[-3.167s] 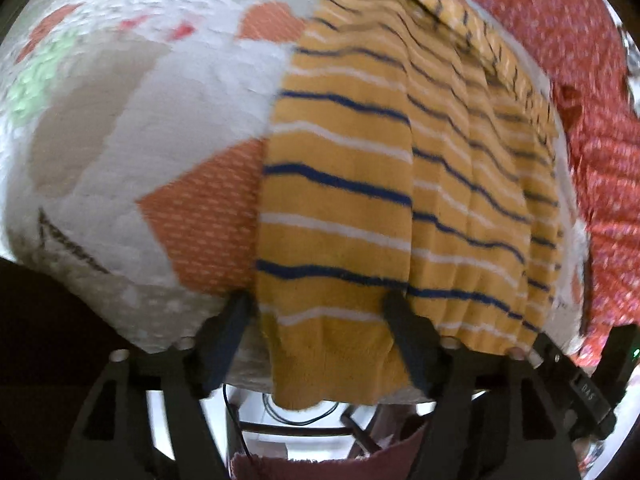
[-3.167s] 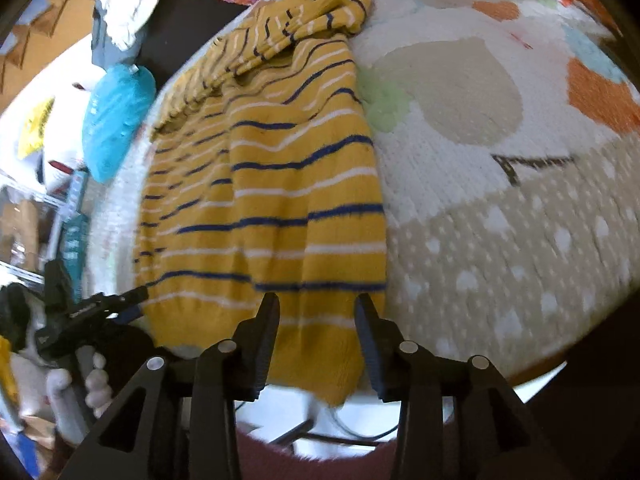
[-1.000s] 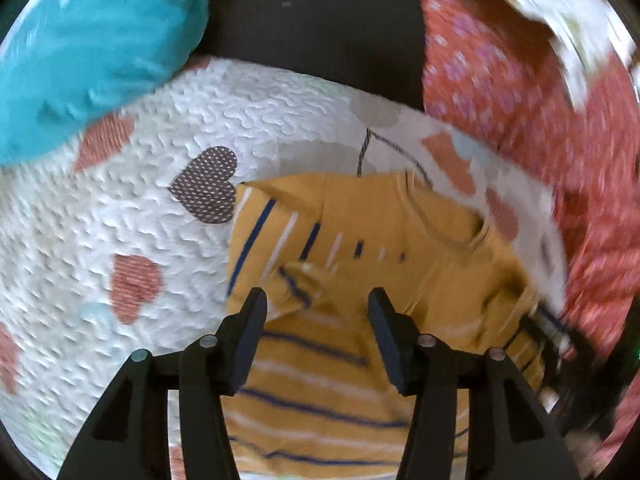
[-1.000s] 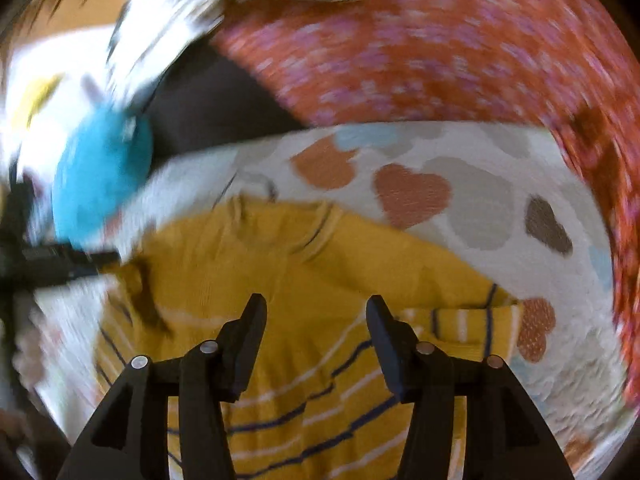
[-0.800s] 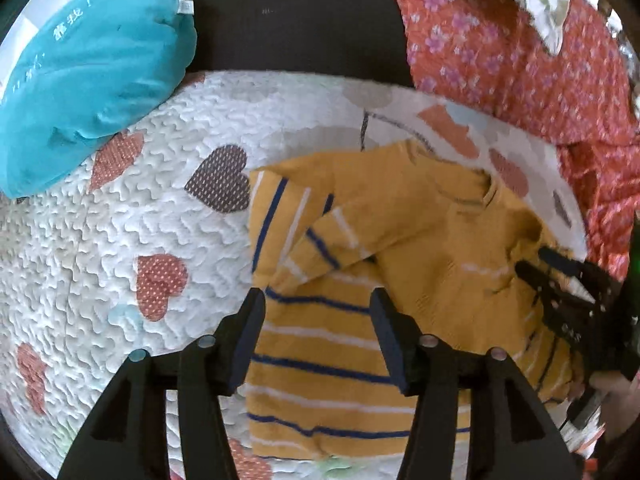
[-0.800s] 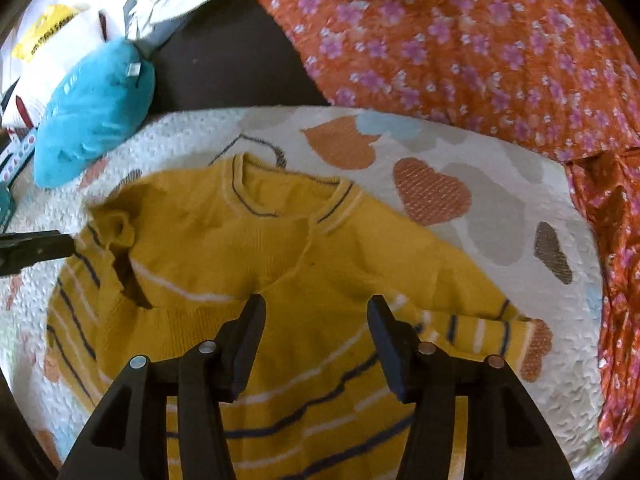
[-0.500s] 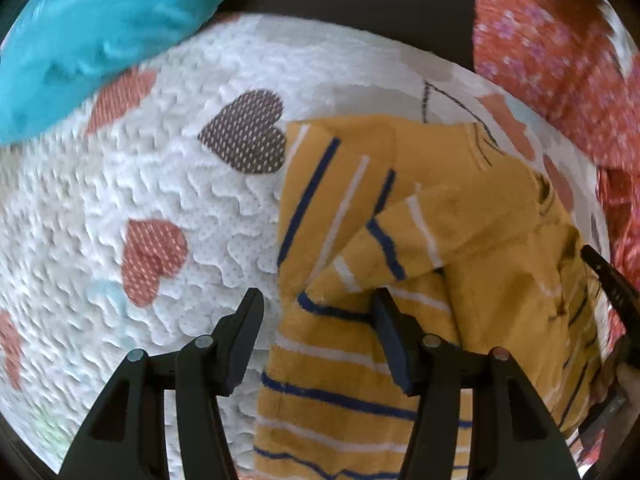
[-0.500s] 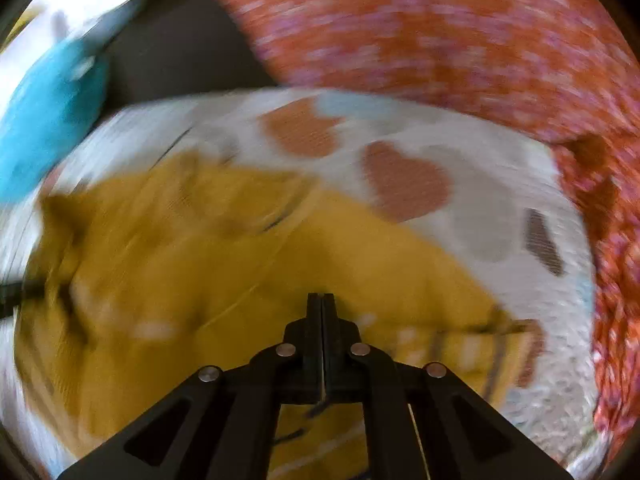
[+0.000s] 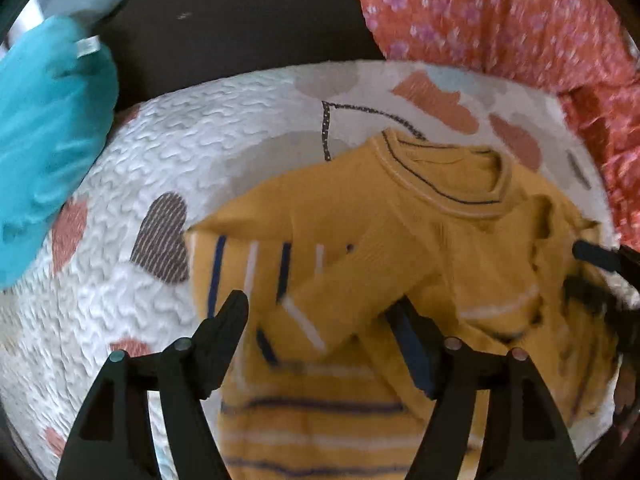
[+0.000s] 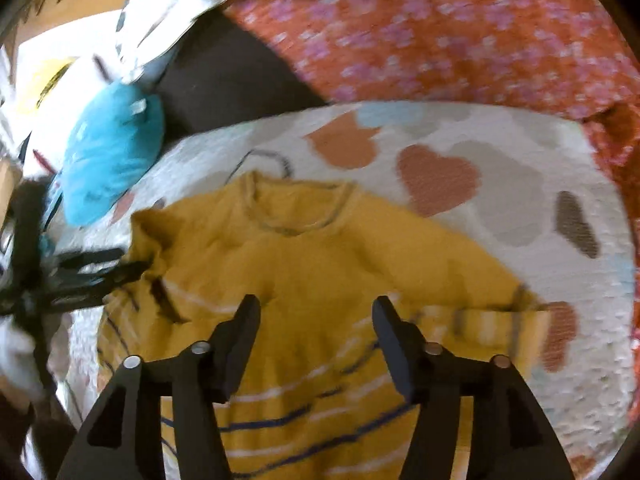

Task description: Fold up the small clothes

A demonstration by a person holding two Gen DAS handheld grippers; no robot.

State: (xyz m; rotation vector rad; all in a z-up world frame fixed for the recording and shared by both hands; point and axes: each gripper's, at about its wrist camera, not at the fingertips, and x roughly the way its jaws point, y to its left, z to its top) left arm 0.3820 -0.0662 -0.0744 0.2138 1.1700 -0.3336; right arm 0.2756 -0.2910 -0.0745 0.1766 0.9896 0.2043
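A small yellow sweater [image 9: 460, 248] with navy and white stripes lies on a white heart-patterned quilt [image 9: 160, 160], collar at the far end. Its left sleeve [image 9: 352, 284] is folded diagonally across the body. My left gripper [image 9: 320, 312] is open and empty, hovering over that sleeve. In the right wrist view the sweater [image 10: 320, 264] lies with its right sleeve [image 10: 500, 320] stretched out to the right. My right gripper [image 10: 316, 316] is open and empty above the chest. Each view shows the other gripper at its edge.
A teal cushion [image 9: 44, 140] lies at the quilt's far left and also shows in the right wrist view [image 10: 112, 156]. Red floral fabric [image 10: 460, 32] covers the far right. A dark surface [image 9: 240, 20] lies beyond the quilt [image 10: 520, 184].
The right gripper was shut half a second ago and is now open. The left gripper has pulled back a little from the folded left sleeve. Both views are motion-blurred.
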